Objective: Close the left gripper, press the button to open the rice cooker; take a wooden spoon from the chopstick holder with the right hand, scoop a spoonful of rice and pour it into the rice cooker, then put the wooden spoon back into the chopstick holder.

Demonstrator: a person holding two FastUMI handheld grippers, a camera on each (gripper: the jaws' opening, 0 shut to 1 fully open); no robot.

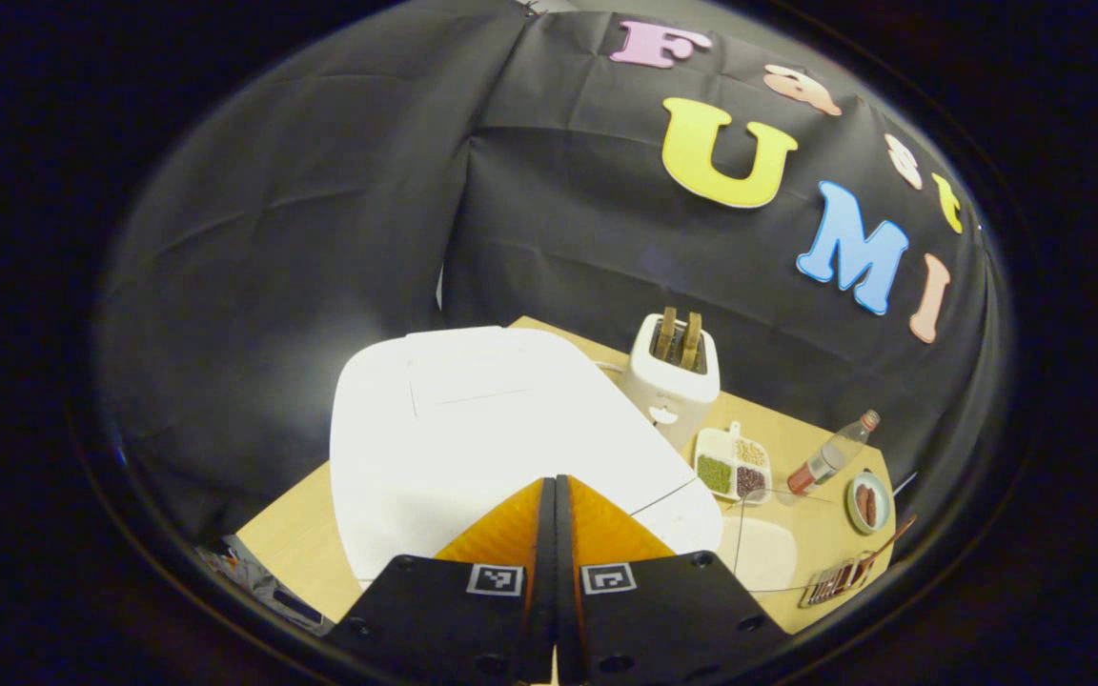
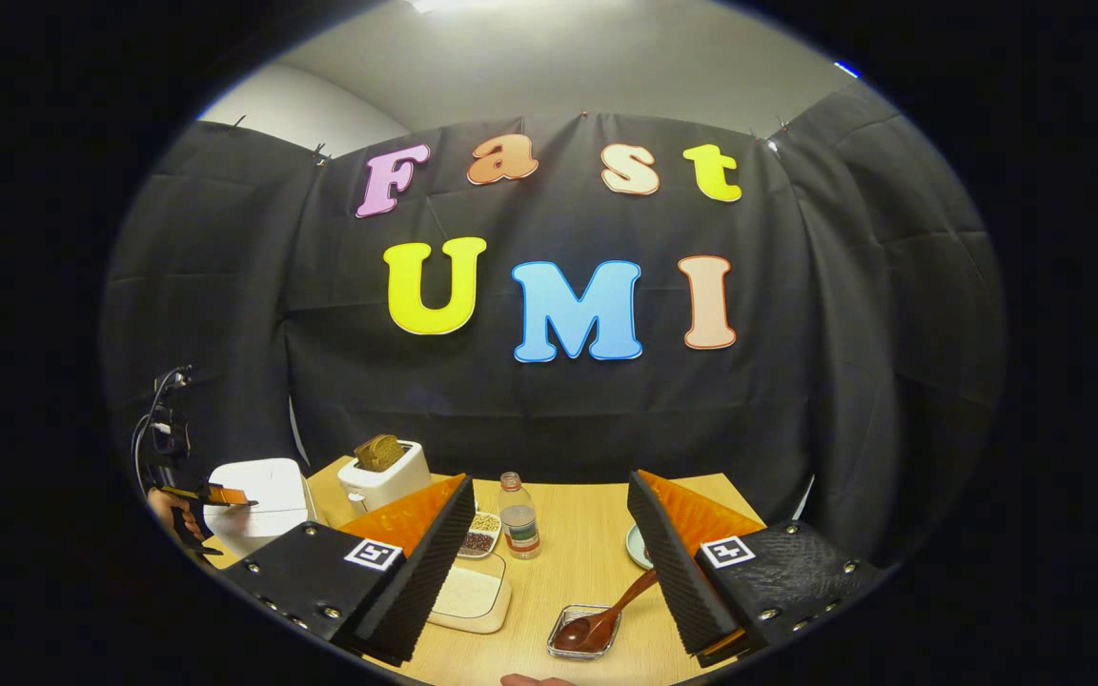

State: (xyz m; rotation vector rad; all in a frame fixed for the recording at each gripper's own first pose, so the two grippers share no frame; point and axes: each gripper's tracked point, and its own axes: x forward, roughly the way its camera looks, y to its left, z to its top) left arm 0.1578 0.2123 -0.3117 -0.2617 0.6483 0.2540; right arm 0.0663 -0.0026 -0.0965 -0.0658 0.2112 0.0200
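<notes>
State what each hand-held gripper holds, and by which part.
Nothing. The left hand-held gripper is shut and empty above the rice cooker; the right hand-held gripper is open, with the wooden spoon ungrasped.

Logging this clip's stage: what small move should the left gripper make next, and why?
Probably press down and forward onto the lid-release button. The left gripper is already shut, fingers together over the front of the closed white rice cooker, while the brown wooden spoon still sits in its holder between the open right gripper fingers.
</notes>
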